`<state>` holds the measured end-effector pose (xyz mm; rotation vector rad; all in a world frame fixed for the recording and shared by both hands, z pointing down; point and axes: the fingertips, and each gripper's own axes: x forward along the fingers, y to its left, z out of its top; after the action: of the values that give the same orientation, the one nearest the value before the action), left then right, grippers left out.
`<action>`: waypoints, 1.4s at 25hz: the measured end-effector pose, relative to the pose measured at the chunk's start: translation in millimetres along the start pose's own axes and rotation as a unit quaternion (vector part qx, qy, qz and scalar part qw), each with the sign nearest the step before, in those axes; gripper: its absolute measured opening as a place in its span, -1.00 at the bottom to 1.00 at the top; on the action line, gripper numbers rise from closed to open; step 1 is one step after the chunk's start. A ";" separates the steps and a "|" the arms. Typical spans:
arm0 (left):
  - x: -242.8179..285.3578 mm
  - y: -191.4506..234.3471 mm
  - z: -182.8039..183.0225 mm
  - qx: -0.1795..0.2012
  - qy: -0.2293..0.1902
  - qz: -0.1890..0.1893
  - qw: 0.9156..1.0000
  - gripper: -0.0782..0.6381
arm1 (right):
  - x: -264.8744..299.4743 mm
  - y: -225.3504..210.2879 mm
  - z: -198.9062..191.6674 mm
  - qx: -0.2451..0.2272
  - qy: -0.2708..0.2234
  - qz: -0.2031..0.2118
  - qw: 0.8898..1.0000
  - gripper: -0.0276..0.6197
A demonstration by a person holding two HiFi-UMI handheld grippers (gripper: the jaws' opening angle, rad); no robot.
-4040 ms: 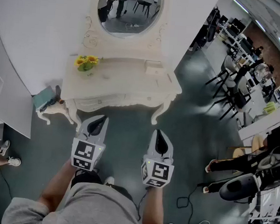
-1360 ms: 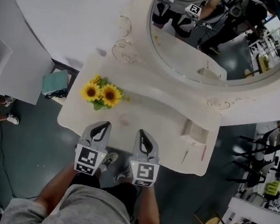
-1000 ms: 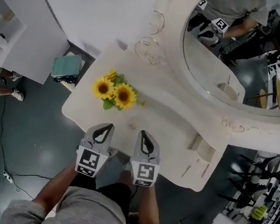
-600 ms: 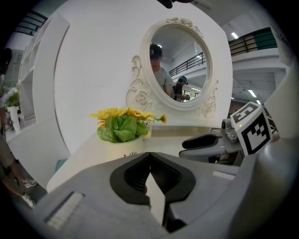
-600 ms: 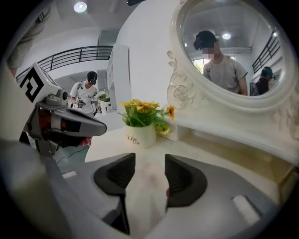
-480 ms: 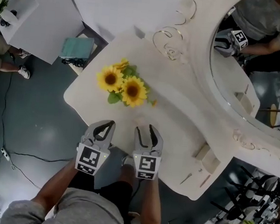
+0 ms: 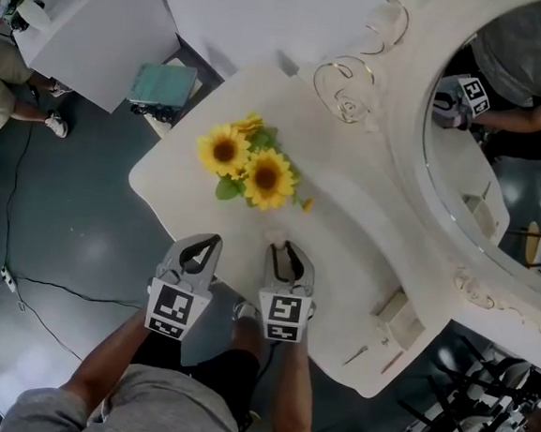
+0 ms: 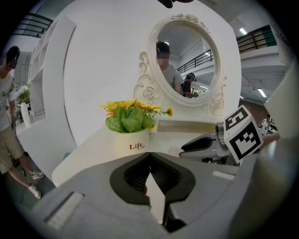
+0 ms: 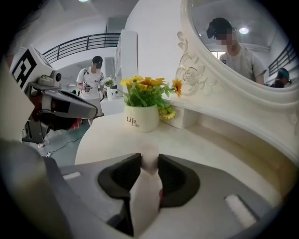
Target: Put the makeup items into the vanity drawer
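A pale egg-shaped makeup sponge [image 9: 149, 159] lies on the cream vanity top [image 7: 342, 254], in front of the sunflower pot [image 7: 252, 169]. My right gripper [image 7: 284, 246] has just been closing its jaws. The sponge sits between the tips and both pads appear to touch it. My left gripper [image 7: 215, 239] hovers at the table's front edge, to the left of the right one, shut with nothing in it. Two thin makeup sticks [image 7: 360, 354] lie near the right front corner beside a small cream box [image 7: 396, 313]. The drawer is hidden under the tabletop.
A large oval mirror [image 7: 504, 127] with scrolled trim rises behind the table and reflects me. The white pot [image 9: 142, 117] marked "Life" stands close ahead of the sponge. A teal stool [image 7: 164, 86] stands on the dark floor at the left, and a person stands beyond it.
I have come up to the vanity and both grippers have sunk toward its top. The right jaws went from shut to wide open, then narrowed around the sponge.
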<state>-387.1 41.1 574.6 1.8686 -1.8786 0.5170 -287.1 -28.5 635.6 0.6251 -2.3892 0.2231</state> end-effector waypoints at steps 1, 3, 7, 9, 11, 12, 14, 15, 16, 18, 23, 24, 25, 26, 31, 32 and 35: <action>0.6 -1.1 0.1 0.001 0.001 0.000 1.000 -0.75 | -0.6 0.0 0.7 -0.001 -0.002 0.002 1.000 -0.54; 1.6 -5.0 2.7 0.004 -0.001 -0.003 1.000 -0.75 | -3.6 -1.1 2.9 -0.001 -0.008 0.001 1.000 -0.55; 1.6 -16.9 14.4 0.017 -0.008 -0.015 1.000 -0.75 | -20.8 -8.6 8.8 0.009 -0.022 -0.011 1.000 -0.57; 1.2 -24.2 22.6 0.023 -0.014 -0.023 0.999 -0.75 | -34.8 -14.8 13.3 0.015 -0.033 -0.024 0.999 -0.57; 1.9 -33.6 31.7 0.031 -0.020 -0.034 0.999 -0.75 | -50.5 -23.0 17.6 0.021 -0.044 -0.041 0.998 -0.57; 2.5 -39.3 36.5 0.035 -0.024 -0.040 0.998 -0.75 | -58.8 -27.5 19.2 0.023 -0.049 -0.050 0.997 -0.57; 3.6 -53.1 46.7 0.044 -0.031 -0.055 0.997 -0.75 | -76.2 -36.5 20.9 0.026 -0.055 -0.070 0.996 -0.57; 4.2 -61.2 52.0 0.050 -0.034 -0.064 0.996 -0.75 | -85.5 -41.2 20.7 0.029 -0.059 -0.081 0.995 -0.57; 5.1 -70.0 57.4 0.056 -0.038 -0.073 0.995 -0.75 | -95.4 -46.3 20.0 0.035 -0.062 -0.092 0.993 -0.57; 8.0 -89.0 68.8 0.071 -0.046 -0.094 0.992 -0.75 | -115.8 -57.9 17.0 0.050 -0.070 -0.117 0.989 -0.57; 14.1 -144.8 92.4 0.098 -0.063 -0.149 0.982 -0.75 | -168.1 -88.3 1.0 0.079 -0.078 -0.177 0.978 -0.57; 16.3 -157.1 96.5 0.106 -0.066 -0.163 0.979 -0.75 | -178.4 -95.1 -3.2 0.085 -0.079 -0.192 0.975 -0.57; 18.6 -169.3 100.6 0.113 -0.069 -0.176 0.975 -0.75 | -188.4 -102.1 -7.4 0.091 -0.081 -0.206 0.971 -0.57; 20.7 -181.3 104.0 0.120 -0.072 -0.187 0.972 -0.75 | -198.2 -109.1 -11.6 0.096 -0.082 -0.219 0.967 -0.57; 26.9 -240.4 114.2 0.146 -0.080 -0.237 0.957 -0.75 | -244.9 -140.5 -37.1 0.121 -0.083 -0.273 0.951 -0.57; 27.5 -251.6 115.9 0.149 -0.080 -0.245 0.955 -0.75 | -253.9 -146.0 -42.4 0.125 -0.083 -0.283 0.947 -0.57; 30.3 -283.6 120.8 0.158 -0.082 -0.265 0.948 -0.75 | -280.2 -162.9 -57.1 0.138 -0.082 -0.308 0.938 -0.57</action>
<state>-109.0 -55.7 478.5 2.5785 -1.3422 0.5071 13.4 -46.6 502.6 1.5349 -2.1968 0.2362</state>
